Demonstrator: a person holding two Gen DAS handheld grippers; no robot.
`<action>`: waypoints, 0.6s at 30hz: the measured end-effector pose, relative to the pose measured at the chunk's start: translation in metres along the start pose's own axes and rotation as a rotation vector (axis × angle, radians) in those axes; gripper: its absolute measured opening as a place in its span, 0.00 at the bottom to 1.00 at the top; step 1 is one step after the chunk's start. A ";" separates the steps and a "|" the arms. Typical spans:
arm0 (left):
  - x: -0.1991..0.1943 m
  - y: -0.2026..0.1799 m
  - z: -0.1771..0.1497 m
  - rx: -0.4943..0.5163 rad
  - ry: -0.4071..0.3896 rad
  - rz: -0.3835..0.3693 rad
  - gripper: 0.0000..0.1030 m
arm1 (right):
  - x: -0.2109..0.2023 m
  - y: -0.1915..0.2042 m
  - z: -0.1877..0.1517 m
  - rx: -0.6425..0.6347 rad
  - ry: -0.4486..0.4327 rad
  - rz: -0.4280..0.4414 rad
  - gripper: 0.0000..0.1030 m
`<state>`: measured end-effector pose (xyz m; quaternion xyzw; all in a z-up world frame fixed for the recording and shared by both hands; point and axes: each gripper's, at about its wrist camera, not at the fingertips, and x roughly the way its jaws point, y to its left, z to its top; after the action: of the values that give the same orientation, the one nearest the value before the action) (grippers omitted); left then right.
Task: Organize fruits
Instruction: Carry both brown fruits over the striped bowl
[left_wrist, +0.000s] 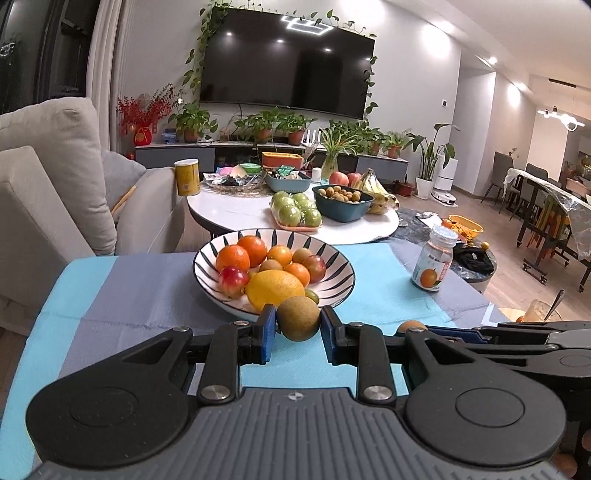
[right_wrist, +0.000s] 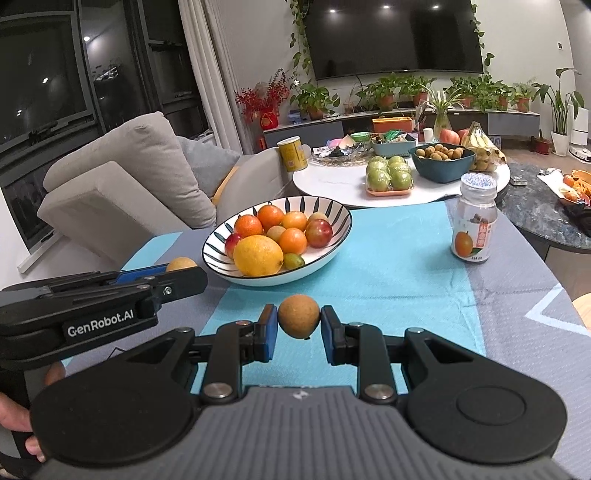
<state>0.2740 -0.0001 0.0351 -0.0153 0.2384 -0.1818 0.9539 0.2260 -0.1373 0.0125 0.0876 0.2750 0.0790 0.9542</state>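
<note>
Left wrist view: left gripper (left_wrist: 298, 325) clenched on one brown-green kiwi (left_wrist: 298, 318), both blue pads pressing its sides, fruit lifted just in front of the near rim of one striped bowl (left_wrist: 334, 266). Bowl on a blue-and-grey tablecloth (left_wrist: 140, 295), holding about ten fruits: one large lemon (left_wrist: 274, 288) at the front, roughly four oranges, two or three reddish plums, one small green fruit at the rim. One clear bottle (left_wrist: 433, 264) with an orange on its label, upright, to the right. Right gripper (left_wrist: 443, 330) seen side-on at the right edge, one round brownish fruit (left_wrist: 410, 325) in it.

Right wrist view: right gripper (right_wrist: 298, 325) grasping that one round brown fruit (right_wrist: 298, 320) between its pads, above the cloth, short of the bowl (right_wrist: 334, 242). Left gripper (right_wrist: 181, 275) at the left, closed around its kiwi (right_wrist: 181, 263), only the top showing. One bottle (right_wrist: 474, 221) to the right. Fingertips of one hand (right_wrist: 22, 424) at the bottom left corner.
</note>
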 end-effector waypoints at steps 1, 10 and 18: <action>0.000 -0.001 0.001 0.002 -0.002 -0.001 0.24 | -0.001 0.000 0.001 -0.001 -0.003 0.000 0.59; -0.001 -0.002 0.009 0.019 -0.017 0.000 0.24 | -0.002 0.001 0.009 -0.012 -0.023 0.012 0.59; 0.000 -0.006 0.017 0.036 -0.026 0.004 0.24 | -0.001 0.001 0.020 -0.040 -0.041 0.011 0.59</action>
<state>0.2800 -0.0065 0.0503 -0.0001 0.2229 -0.1839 0.9573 0.2357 -0.1385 0.0295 0.0717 0.2533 0.0882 0.9607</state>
